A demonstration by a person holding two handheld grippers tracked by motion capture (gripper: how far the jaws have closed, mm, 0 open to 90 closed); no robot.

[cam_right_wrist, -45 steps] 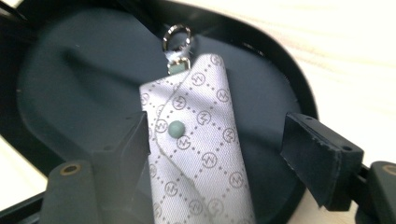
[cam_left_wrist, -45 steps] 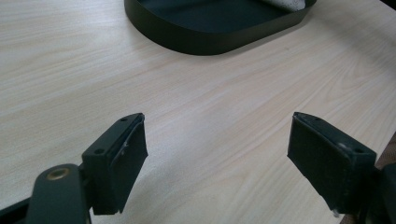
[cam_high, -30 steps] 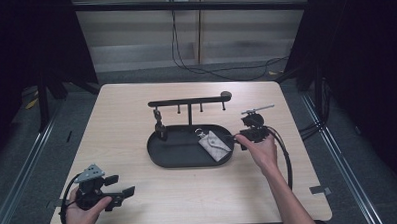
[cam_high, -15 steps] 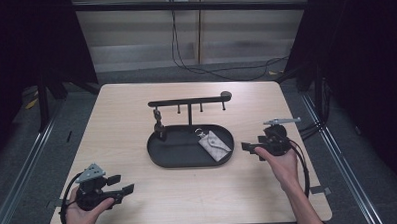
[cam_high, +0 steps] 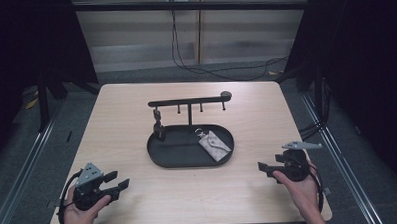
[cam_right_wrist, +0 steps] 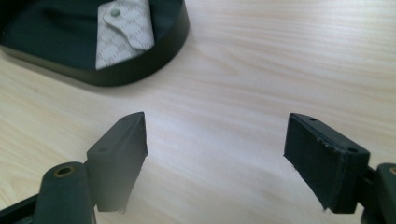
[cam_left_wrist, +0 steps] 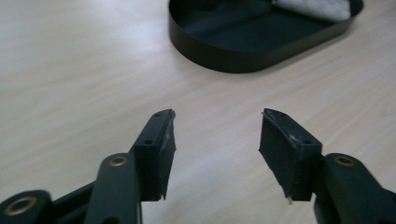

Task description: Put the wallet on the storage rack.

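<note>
Counter (cam_high: 137,124) of pale wood seen from the high view, with a black oval tray (cam_high: 160,153) near its middle. A black rack (cam_high: 188,101) with a crossbar and small hooks rises from the tray's far side, and a small dark key-like item (cam_high: 158,124) hangs from the hook nearest the bar's left end, down to the tray. A grey snap pouch (cam_high: 215,143) lies in the right half of the tray. The left claw (cam_high: 118,181) rests low near the front left corner, held by a hand (cam_high: 80,213), jaws apart and empty. The right claw (cam_high: 262,167) sits near the front right edge in the other hand (cam_high: 301,188), well apart from the tray.

Left gripper view: the left claw (cam_left_wrist: 215,133) stands spread over bare wood, nothing between its jaws; the tray (cam_left_wrist: 233,58) lies ahead, a corner of the pouch (cam_left_wrist: 317,7) showing at the top.

Right gripper view: the right claw (cam_right_wrist: 215,135) is wide apart and empty above the counter (cam_right_wrist: 280,56); the tray (cam_right_wrist: 154,58) lies up and left, the pouch (cam_right_wrist: 123,37) inside against its wall.
</note>
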